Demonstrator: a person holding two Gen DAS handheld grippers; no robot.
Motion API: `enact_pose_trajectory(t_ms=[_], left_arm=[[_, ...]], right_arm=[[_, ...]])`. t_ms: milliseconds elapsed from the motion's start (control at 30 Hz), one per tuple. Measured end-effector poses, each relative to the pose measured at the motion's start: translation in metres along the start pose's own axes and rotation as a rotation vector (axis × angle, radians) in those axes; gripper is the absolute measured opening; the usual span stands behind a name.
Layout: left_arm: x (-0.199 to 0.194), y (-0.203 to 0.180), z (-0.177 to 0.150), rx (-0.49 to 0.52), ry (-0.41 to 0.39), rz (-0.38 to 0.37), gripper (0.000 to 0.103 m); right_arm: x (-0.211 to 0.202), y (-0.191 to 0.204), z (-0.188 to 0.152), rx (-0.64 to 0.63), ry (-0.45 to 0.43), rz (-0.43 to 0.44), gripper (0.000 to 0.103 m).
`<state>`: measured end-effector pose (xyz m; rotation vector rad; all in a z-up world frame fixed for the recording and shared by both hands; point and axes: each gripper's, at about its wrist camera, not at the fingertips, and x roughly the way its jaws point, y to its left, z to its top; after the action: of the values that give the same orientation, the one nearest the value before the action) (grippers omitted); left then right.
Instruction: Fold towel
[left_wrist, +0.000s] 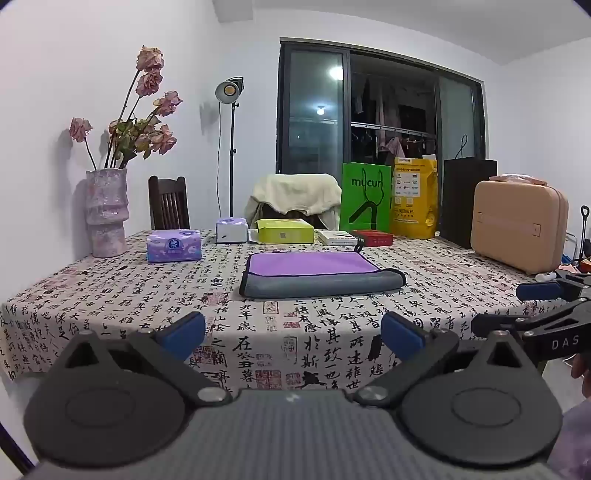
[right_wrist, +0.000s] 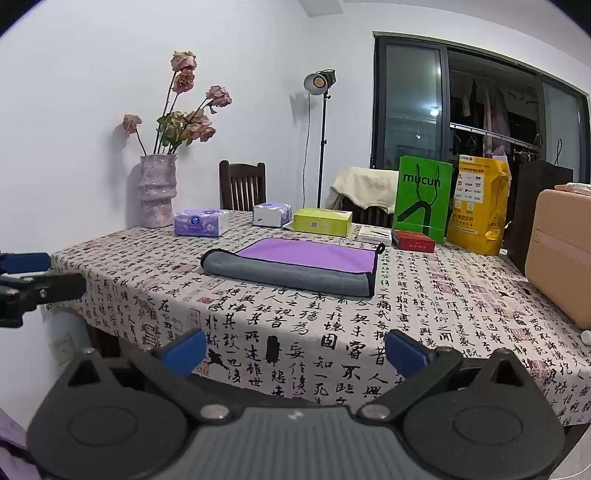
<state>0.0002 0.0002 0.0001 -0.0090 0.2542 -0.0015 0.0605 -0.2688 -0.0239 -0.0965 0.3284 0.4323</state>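
A towel (left_wrist: 317, 273), purple on top and grey along its near folded edge, lies flat on the table with the calligraphy cloth (left_wrist: 147, 302). It also shows in the right wrist view (right_wrist: 295, 266). My left gripper (left_wrist: 291, 334) is open and empty, held back off the table's near edge, well short of the towel. My right gripper (right_wrist: 295, 354) is open and empty, also off the near edge. The right gripper's tip shows at the right edge of the left wrist view (left_wrist: 539, 291). The left gripper's tip shows at the left edge of the right wrist view (right_wrist: 26, 264).
Behind the towel stand tissue packs (left_wrist: 173, 245), a yellow-green box (left_wrist: 284, 230), a red box (left_wrist: 373, 237) and a vase of dried roses (left_wrist: 107, 212). A beige case (left_wrist: 517, 225), a black bag, a yellow bag and a green bag (left_wrist: 365, 203) line the right and back.
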Motion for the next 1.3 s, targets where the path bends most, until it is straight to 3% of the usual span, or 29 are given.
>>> enact_pose_trajectory(t_ms=[1300], left_arm=[[0.0046,-0.0012,0.0011,-0.004,0.002,-0.014,0.103]], right_arm=[[0.0000,0.0001,0.0008,-0.020,-0.003,-0.015,0.103]])
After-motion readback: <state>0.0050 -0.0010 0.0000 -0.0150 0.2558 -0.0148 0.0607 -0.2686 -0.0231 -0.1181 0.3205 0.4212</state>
